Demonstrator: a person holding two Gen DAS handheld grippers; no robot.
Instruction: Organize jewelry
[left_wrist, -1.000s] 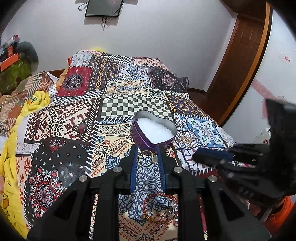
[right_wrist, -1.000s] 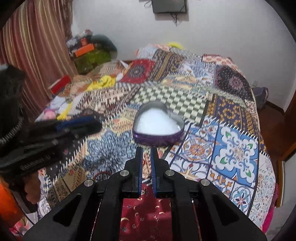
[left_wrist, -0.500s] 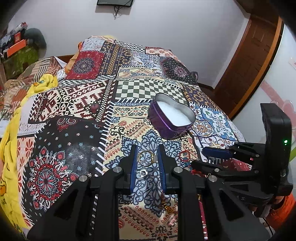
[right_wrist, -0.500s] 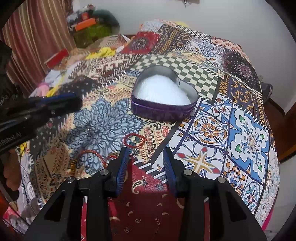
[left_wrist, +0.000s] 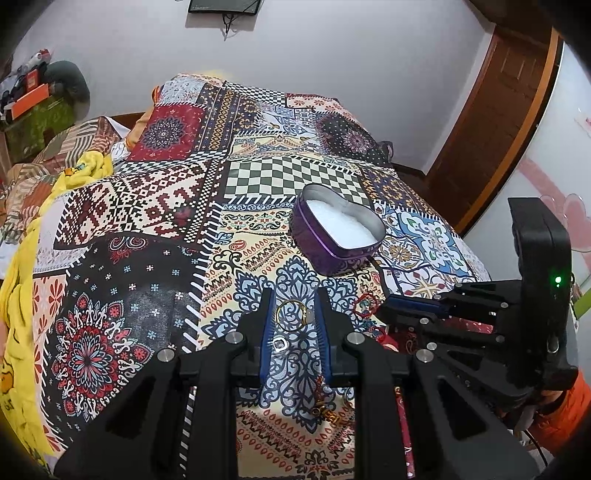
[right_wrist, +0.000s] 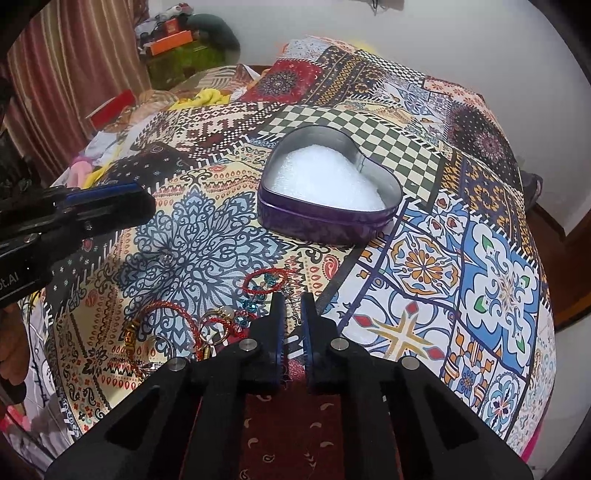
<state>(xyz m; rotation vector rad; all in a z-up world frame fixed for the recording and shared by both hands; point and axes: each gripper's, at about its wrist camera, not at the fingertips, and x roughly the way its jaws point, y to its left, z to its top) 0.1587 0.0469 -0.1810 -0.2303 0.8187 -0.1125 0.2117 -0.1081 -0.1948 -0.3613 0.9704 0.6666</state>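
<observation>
A purple heart-shaped tin (left_wrist: 338, 236) with white padding sits open on the patchwork bedspread; it also shows in the right wrist view (right_wrist: 328, 192). My left gripper (left_wrist: 294, 314) holds a gold ring (left_wrist: 291, 314) between its fingers, above the bedspread and short of the tin. My right gripper (right_wrist: 292, 308) has its jaws close together with a narrow gap, low over a pile of jewelry: a red cord bracelet with blue beads (right_wrist: 264, 282), a red braided bracelet (right_wrist: 166, 314) and gold rings (right_wrist: 218, 325). Whether it grips anything is unclear.
A small silver ring (left_wrist: 279, 344) lies on the bedspread between my left fingers. Gold pieces (left_wrist: 327, 410) lie nearer me. Yellow cloth (left_wrist: 22, 295) and clutter lie at the bed's left side. A wooden door (left_wrist: 491, 122) stands at the right.
My left gripper drew back from the tin with the gold ring. My right gripper dropped toward the jewelry pile, opened, then narrowed its jaws again.
</observation>
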